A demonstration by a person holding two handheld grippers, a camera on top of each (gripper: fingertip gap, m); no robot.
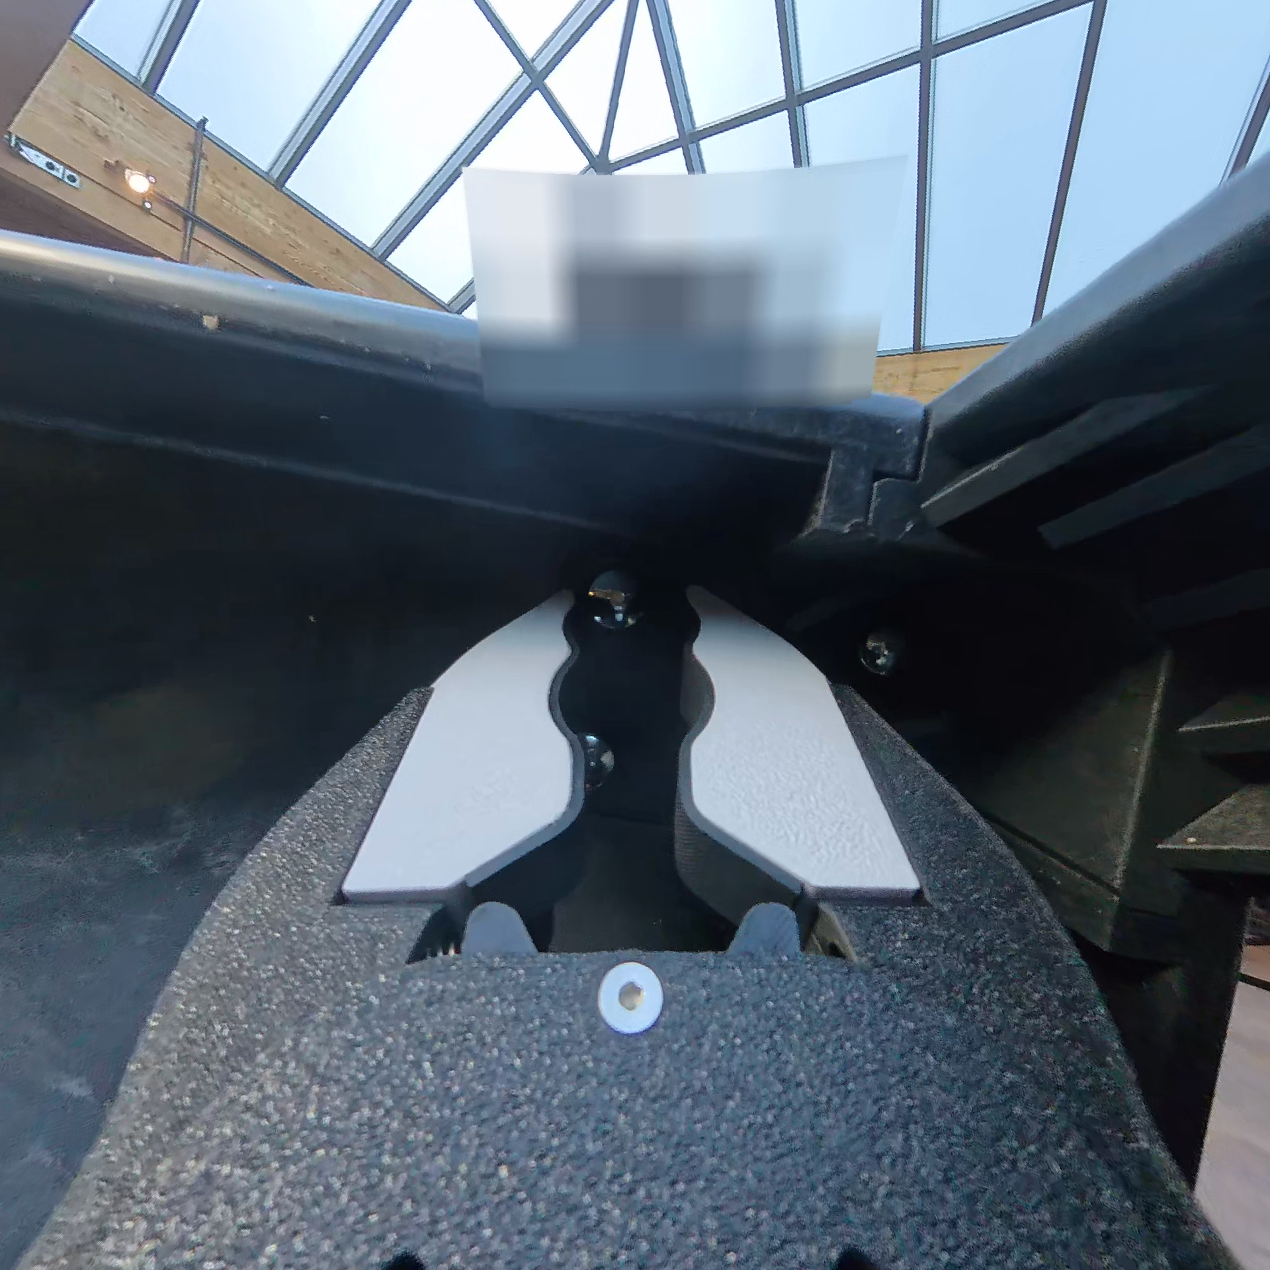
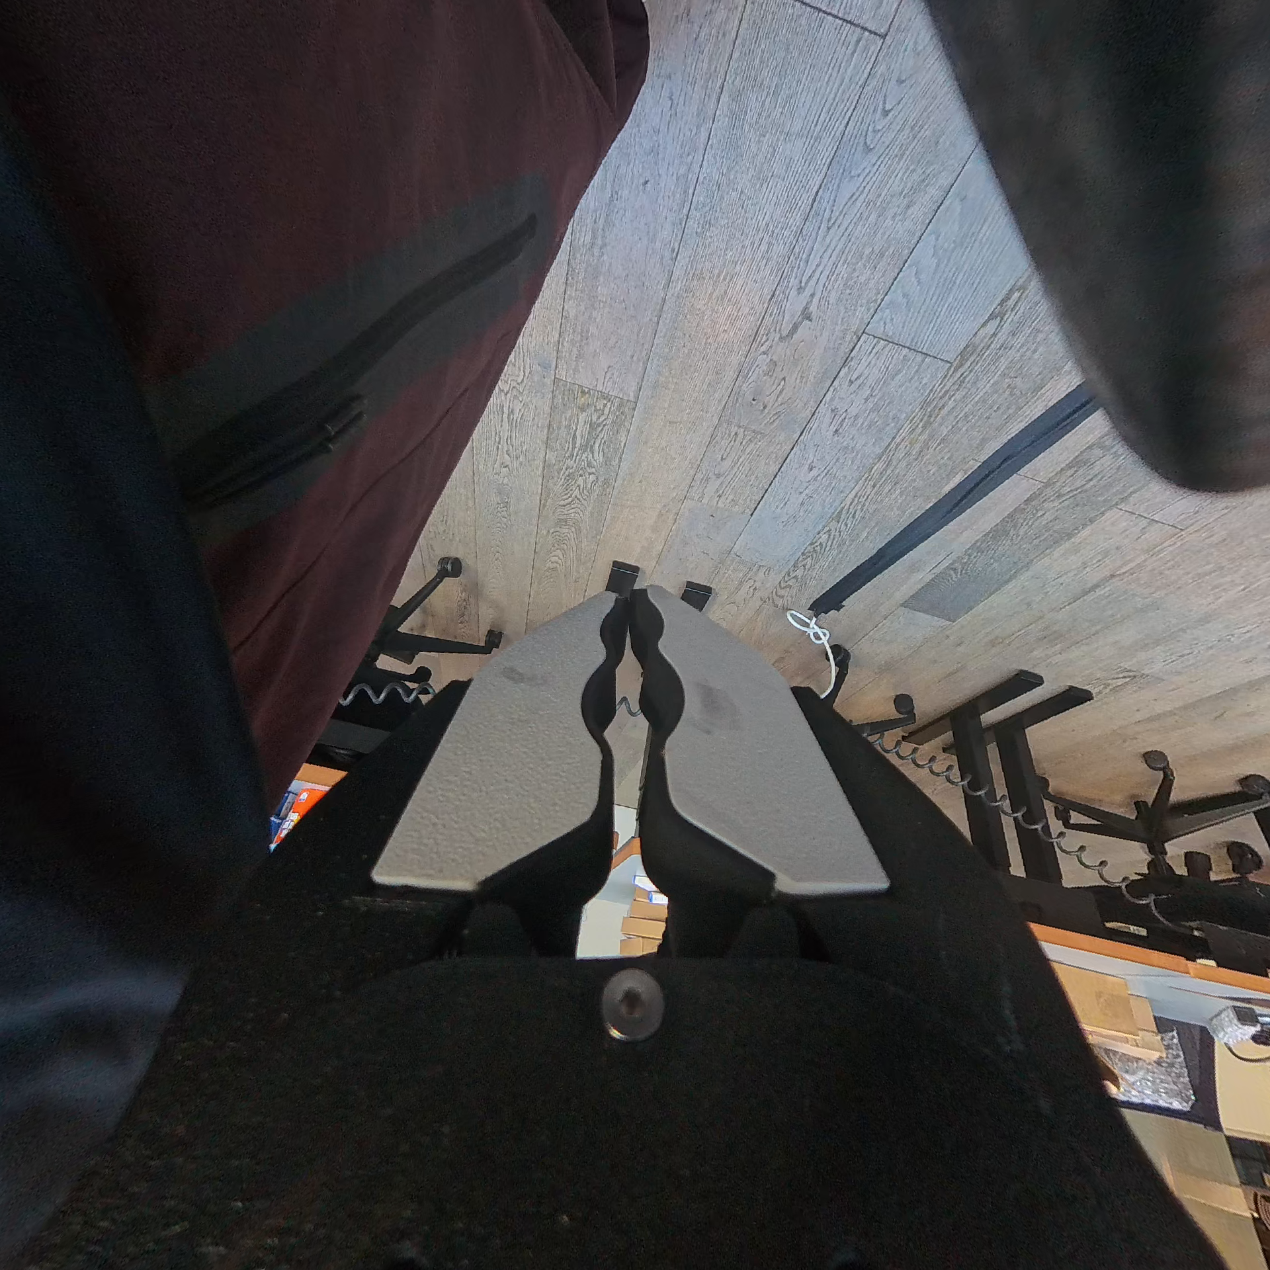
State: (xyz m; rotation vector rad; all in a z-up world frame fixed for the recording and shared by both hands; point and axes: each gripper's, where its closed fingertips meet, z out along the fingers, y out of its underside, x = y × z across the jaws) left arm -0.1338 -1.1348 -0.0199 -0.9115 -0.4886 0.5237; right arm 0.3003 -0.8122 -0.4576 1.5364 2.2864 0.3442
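Note:
My left gripper [image 1: 629, 605] points up, close against a black moulded surface [image 1: 343, 495]. Its grey fingers [image 1: 481, 756] stand apart and hold nothing. A round shiny bolt head [image 1: 614, 599] sits between the fingertips and a second one [image 1: 596, 759] lower in the gap. My right gripper [image 2: 629, 601] is shut with its fingertips touching, nothing between them. It hangs over a grey wood-plank floor [image 2: 790, 309], and this view is turned upside down.
A black hinged part [image 1: 886, 481] and ribbed panel [image 1: 1099, 467] lie right of the left gripper, with a glass roof [image 1: 756, 103] above. A person's dark red garment [image 2: 309, 240] fills the right view's left. Black stands [image 2: 996, 770], a coiled cable [image 2: 996, 804] and a blurred dark object [image 2: 1134, 206] show on the right.

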